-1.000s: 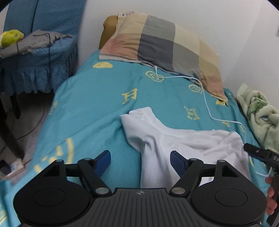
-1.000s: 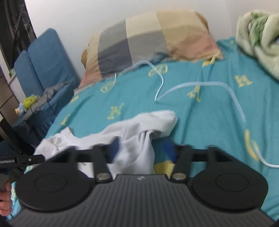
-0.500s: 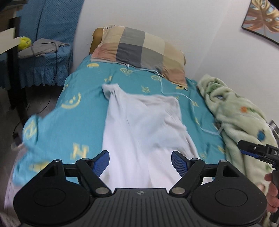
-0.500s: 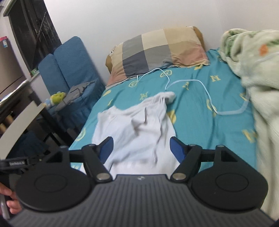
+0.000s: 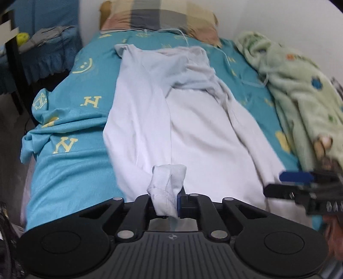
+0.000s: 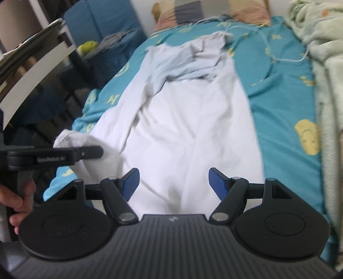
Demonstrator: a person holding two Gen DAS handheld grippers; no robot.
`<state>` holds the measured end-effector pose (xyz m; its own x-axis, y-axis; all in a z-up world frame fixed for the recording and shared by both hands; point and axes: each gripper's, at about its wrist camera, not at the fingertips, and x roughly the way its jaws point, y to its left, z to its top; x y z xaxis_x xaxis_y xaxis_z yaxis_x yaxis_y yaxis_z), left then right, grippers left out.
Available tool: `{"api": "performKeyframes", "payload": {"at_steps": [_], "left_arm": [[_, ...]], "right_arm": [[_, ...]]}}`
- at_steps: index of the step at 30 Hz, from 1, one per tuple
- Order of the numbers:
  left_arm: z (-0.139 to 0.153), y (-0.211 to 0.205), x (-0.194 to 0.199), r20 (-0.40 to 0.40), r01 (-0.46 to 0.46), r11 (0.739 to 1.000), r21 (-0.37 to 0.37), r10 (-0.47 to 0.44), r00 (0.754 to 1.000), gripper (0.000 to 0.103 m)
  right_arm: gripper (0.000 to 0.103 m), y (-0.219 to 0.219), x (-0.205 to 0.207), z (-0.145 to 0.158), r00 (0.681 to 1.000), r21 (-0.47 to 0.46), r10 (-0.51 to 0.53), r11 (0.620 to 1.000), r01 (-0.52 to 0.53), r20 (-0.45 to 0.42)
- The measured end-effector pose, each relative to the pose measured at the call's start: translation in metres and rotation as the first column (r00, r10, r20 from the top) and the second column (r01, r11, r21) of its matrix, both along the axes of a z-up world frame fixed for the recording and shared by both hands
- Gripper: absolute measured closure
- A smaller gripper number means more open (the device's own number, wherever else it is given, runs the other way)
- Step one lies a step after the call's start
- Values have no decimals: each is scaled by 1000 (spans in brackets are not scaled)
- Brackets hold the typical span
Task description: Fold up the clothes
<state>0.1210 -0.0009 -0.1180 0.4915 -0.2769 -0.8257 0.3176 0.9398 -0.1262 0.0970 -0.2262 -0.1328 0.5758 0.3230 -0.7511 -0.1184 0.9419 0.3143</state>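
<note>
A white garment [image 5: 193, 128] lies stretched lengthwise down the teal bed sheet [image 5: 70, 171], its far end bunched near the pillow. My left gripper [image 5: 171, 201] is shut on a gathered bit of the garment's near edge, which sticks up between the blue pads. In the right wrist view the same garment [image 6: 193, 118] runs away from my right gripper [image 6: 174, 182]. That gripper stands open over the near hem, its pads apart and not pressing the cloth. The right gripper's fingers [image 5: 295, 177] show blurred at the right of the left wrist view.
A checked pillow [image 5: 158, 19] lies at the bed's head and a green fleece blanket [image 5: 300, 96] along its right side. A white cable [image 6: 278, 58] trails over the sheet. A blue chair [image 5: 42, 49] with clothes stands left of the bed. A hand [image 6: 19, 201] holds the left gripper's handle.
Both grippers have drawn back toward the foot of the bed and the garment now lies stretched out. The left jaws have closed on its near edge; the right jaws stay apart.
</note>
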Motion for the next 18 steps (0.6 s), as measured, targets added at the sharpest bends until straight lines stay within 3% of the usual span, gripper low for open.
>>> {"api": "performKeyframes", "payload": {"at_steps": [6,8,10,13,16,18], "left_arm": [[1,28,-22,-180,118,977,178,-85,980,93],[1,43,-22,-224,104,975,197,-58,973,87],[3,53,-22,-252,89,976,199,-37,967,71],[13,62,-24,-239,72,983,167,-30,970,50],[28,66,-24,-150,36,993,115,-19,988,32],[33,65,-20,-103,8,997,80,1,995,27]], "right_arm": [[30,5,3,-17,998,30,16,999,-14,-54],[30,7,9,-21,997,41,25,999,-22,-74],[30,12,14,-24,995,41,42,998,-39,-85],[28,20,17,-28,994,3,67,998,-67,-89],[28,21,18,-31,993,2,74,997,-74,-97],[28,19,20,-29,993,17,68,998,-67,-100]]}}
